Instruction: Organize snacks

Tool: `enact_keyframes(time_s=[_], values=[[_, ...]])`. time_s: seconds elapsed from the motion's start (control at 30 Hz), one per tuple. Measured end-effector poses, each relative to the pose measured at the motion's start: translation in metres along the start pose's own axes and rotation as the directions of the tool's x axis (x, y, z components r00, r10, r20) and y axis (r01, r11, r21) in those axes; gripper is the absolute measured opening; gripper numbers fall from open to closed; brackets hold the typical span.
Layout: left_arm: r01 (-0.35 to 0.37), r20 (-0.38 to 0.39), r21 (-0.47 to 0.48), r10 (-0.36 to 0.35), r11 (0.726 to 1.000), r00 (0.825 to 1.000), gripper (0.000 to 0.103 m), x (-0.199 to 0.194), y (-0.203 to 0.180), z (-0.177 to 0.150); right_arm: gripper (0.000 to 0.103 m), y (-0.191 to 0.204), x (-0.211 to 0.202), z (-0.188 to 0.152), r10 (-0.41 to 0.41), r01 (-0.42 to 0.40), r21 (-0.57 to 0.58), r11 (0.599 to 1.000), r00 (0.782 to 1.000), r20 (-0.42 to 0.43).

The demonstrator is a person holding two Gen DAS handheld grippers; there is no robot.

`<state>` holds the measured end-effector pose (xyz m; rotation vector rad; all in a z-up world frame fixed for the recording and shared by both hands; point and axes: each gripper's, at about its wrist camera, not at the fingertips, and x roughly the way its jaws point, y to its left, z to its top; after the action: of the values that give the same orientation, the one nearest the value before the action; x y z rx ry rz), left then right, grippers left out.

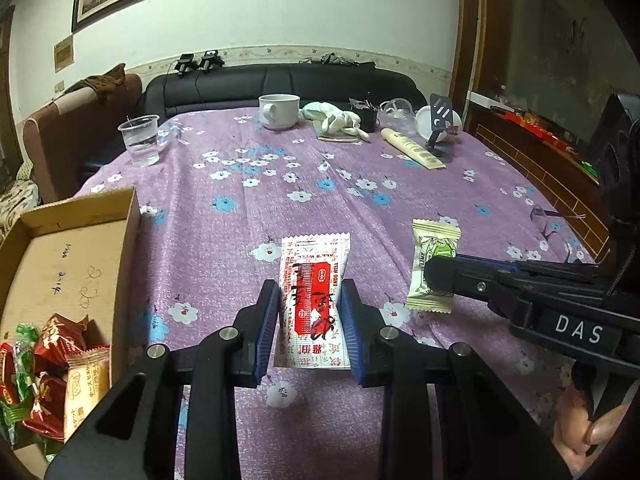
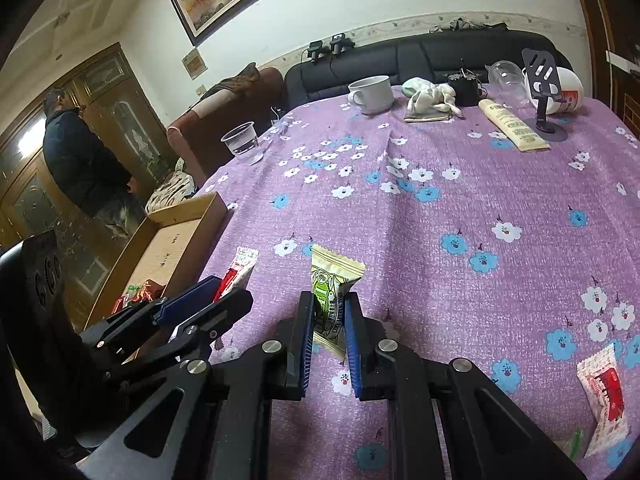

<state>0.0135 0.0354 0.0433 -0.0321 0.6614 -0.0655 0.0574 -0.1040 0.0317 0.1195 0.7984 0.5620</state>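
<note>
The left gripper (image 1: 309, 294) squeezes a red and white snack packet (image 1: 314, 300) and the right gripper (image 2: 329, 308) pinches a green snack packet (image 2: 330, 292), both over the purple table (image 2: 460, 200).

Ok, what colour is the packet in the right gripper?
Pale cream packet with a green printed design, clearest in the right wrist view.

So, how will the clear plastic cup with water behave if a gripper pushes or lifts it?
The plastic cup looks thin-walled, so it would probably flex under a squeeze. It holds some water, so a hard push may tip it and spill onto the tablecloth. It is likely light, so it could slide easily.
</note>
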Motion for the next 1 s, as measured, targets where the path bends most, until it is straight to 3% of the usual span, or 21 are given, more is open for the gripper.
enact_keyframes(time_s=[1.0], values=[[-0.109,0.088,0.07,0.102,0.992,0.991,0.029,-0.011,-0.014,-0.002,0.015,0.005,-0.001,-0.001,-0.003,0.003,-0.022,1.0,1.0,0.012]])
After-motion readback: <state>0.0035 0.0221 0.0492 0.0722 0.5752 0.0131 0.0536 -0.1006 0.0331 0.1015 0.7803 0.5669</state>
